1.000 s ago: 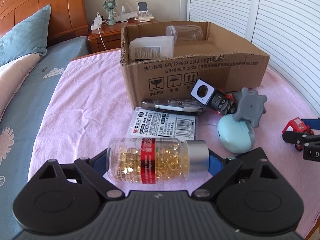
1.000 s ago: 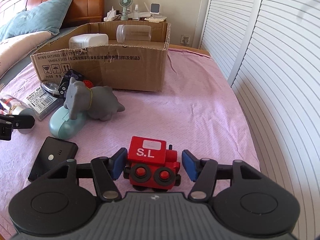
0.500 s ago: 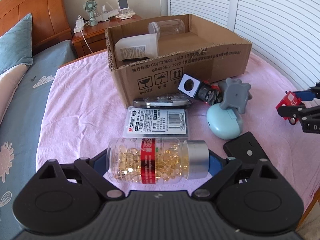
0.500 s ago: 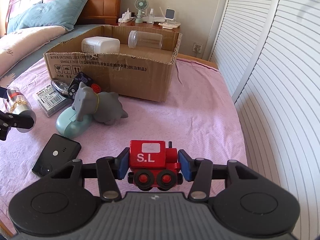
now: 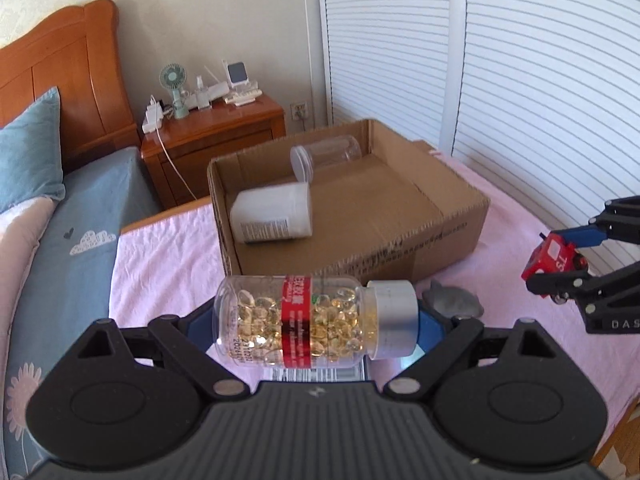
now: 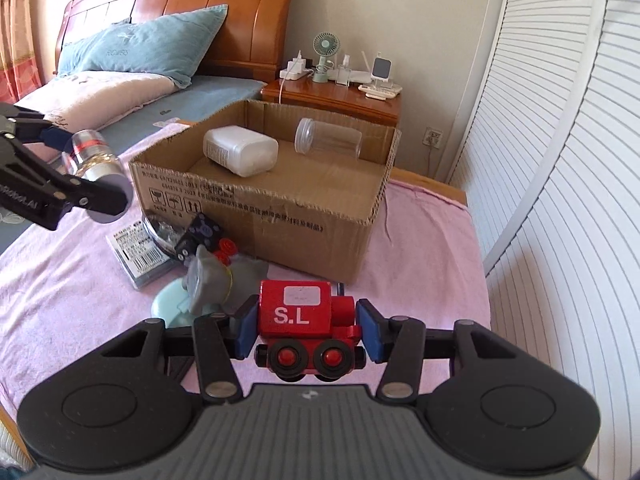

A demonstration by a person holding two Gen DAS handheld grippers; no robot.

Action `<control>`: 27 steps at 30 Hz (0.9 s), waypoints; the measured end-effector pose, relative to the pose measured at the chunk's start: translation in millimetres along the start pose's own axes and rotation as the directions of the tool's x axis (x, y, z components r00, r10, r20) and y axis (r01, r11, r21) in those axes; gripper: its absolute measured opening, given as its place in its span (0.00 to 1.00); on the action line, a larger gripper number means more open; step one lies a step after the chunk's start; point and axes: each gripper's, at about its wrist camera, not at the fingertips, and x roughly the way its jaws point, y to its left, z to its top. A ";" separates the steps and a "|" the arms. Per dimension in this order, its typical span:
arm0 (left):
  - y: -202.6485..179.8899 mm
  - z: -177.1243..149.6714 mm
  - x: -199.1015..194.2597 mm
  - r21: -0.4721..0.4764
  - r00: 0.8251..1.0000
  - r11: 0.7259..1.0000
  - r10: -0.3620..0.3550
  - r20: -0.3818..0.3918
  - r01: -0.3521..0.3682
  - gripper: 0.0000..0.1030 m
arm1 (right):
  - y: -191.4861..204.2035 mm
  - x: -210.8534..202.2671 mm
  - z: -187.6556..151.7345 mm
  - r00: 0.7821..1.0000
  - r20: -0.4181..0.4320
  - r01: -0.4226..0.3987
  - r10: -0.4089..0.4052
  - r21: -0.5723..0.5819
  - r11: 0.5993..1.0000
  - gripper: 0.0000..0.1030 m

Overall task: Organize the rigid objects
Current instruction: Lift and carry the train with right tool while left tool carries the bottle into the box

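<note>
Pink sheet (image 6: 420, 248) bare right of cardboard box (image 6: 280, 216); tools clear of rim.

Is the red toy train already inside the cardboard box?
No, the red toy train sits between the right gripper's fingers, outside the cardboard box.

The grey elephant (image 5: 452, 300) is showing only partly behind the pill bottle (image 5: 316, 322); the box (image 6: 260, 200) lettering is blurring.
</note>
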 end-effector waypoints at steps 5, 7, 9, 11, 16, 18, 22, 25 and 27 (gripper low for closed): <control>0.9 40.1 21.6 0.012 0.999 0.999 0.032 0.040 -0.033 0.90 | -3.5 -0.2 34.0 0.998 0.055 -0.004 0.006 -0.043 0.999 0.54; 3.1 50.2 34.7 0.002 0.998 0.999 0.043 0.037 -0.043 0.90 | -4.8 4.2 46.2 0.998 0.069 0.006 -0.003 -0.051 0.999 0.54; 5.6 54.3 44.3 -0.009 0.997 0.999 0.054 0.063 -0.054 0.92 | -8.2 10.2 58.7 0.997 0.075 -0.004 0.007 -0.045 0.999 0.54; 4.4 53.8 48.1 0.019 0.993 0.997 0.071 0.091 -0.073 0.94 | -11.6 16.3 68.9 0.997 0.071 -0.020 0.022 -0.036 0.999 0.54; 1.8 44.1 48.6 0.032 0.999 0.998 0.045 0.029 -0.046 0.95 | -16.7 36.4 89.3 0.997 0.060 -0.044 0.044 -0.013 0.999 0.54; 0.8 36.4 46.2 0.042 1.000 0.999 0.031 0.000 -0.031 0.95 | -17.6 43.8 96.8 0.997 0.049 -0.053 0.053 -0.004 0.999 0.54; 5.2 26.1 41.3 0.024 1.000 1.000 0.003 -0.031 -0.002 0.95 | -20.7 65.2 113.9 0.997 0.014 -0.071 0.070 0.039 0.997 0.54; 11.3 22.5 37.1 0.011 0.999 1.000 0.000 -0.039 0.001 0.95 | -23.5 81.9 126.8 0.997 -0.019 -0.072 0.073 0.075 0.995 0.54; 14.2 20.9 33.5 0.015 1.000 1.000 -0.003 -0.031 0.003 0.95 | -26.1 96.1 136.6 0.997 -0.052 -0.050 0.056 0.108 0.993 0.54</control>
